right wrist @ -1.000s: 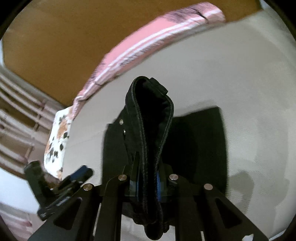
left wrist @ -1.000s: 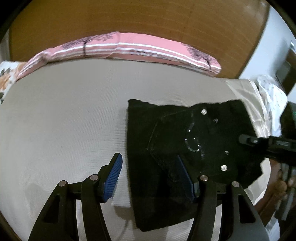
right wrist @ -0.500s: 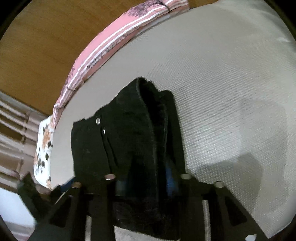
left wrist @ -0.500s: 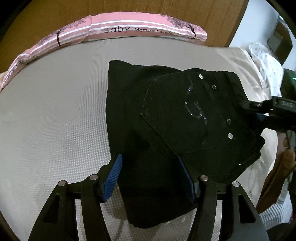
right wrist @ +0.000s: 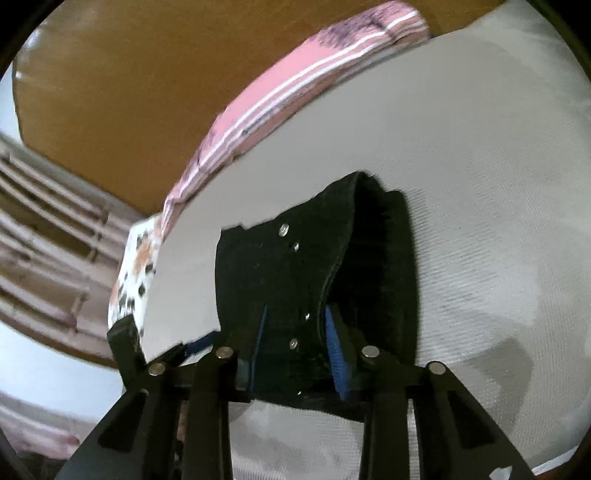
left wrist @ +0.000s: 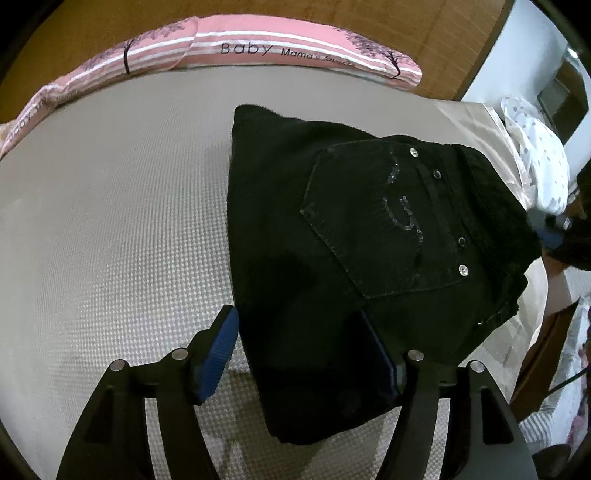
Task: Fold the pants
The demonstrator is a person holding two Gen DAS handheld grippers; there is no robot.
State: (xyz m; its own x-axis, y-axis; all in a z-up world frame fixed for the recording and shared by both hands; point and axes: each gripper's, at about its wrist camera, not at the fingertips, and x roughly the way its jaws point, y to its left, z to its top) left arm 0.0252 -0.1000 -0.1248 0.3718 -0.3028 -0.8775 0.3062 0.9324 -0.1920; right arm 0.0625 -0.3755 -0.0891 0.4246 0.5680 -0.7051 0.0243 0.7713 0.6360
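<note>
The black pants [left wrist: 351, 258] lie folded in a compact stack on the grey bed, back pocket with studs facing up. My left gripper [left wrist: 299, 347] is open, its blue-padded fingers astride the stack's near left corner, touching or just above the cloth. In the right wrist view the pants [right wrist: 295, 280] sit between the fingers of my right gripper [right wrist: 295, 339], whose jaws stand apart around the waistband end. The waistband edge still curls up a little. The right gripper's tip shows at the right edge of the left wrist view [left wrist: 550, 232].
The grey mattress [left wrist: 110, 240] extends to the left and far side. A pink striped bolster [left wrist: 258, 48] lies along the wooden headboard [left wrist: 332, 14]. A white spotted cloth [left wrist: 543, 166] lies at the bed's right edge. A patterned pillow [right wrist: 136, 273] is at far left.
The right gripper lowered the lifted waistband end onto the stack and opened its jaws. The left gripper moved closer over the pants' near corner.
</note>
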